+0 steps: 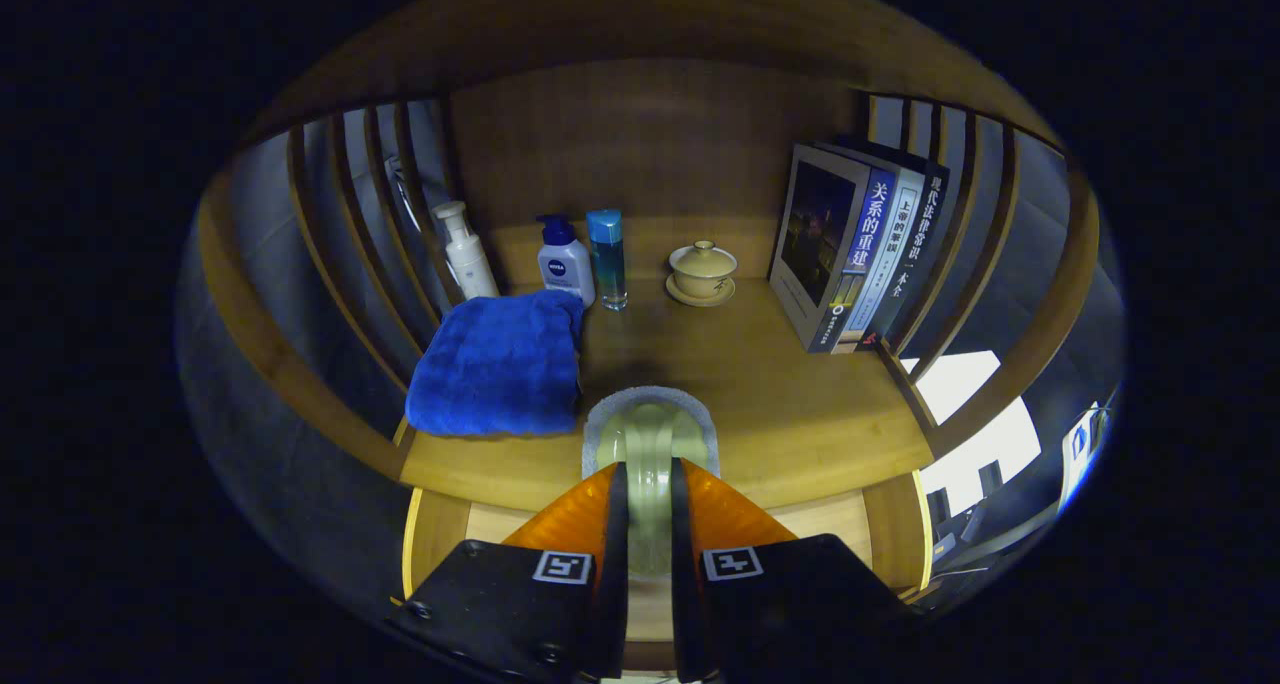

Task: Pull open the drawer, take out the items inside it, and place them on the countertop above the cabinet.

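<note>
My gripper [650, 472] is shut on a pale green, grey-rimmed cup-like item [650, 426], held narrow between both fingers. The item hangs over the front edge of the wooden countertop [780, 404], just right of a folded blue towel [498, 366]. Whether it touches the wood I cannot tell. Below the countertop's front edge the drawer [436, 534] stands pulled open, its pale wood inside showing on both sides of the fingers. What lies in the drawer is hidden behind the gripper.
At the back of the countertop stand a white pump bottle [468, 254], a white bottle with a blue pump [565, 262], a clear blue-capped bottle [607, 259] and a lidded tea bowl on a saucer [702, 272]. Several books [860, 254] lean right. Slatted wooden sides [350, 234] enclose it.
</note>
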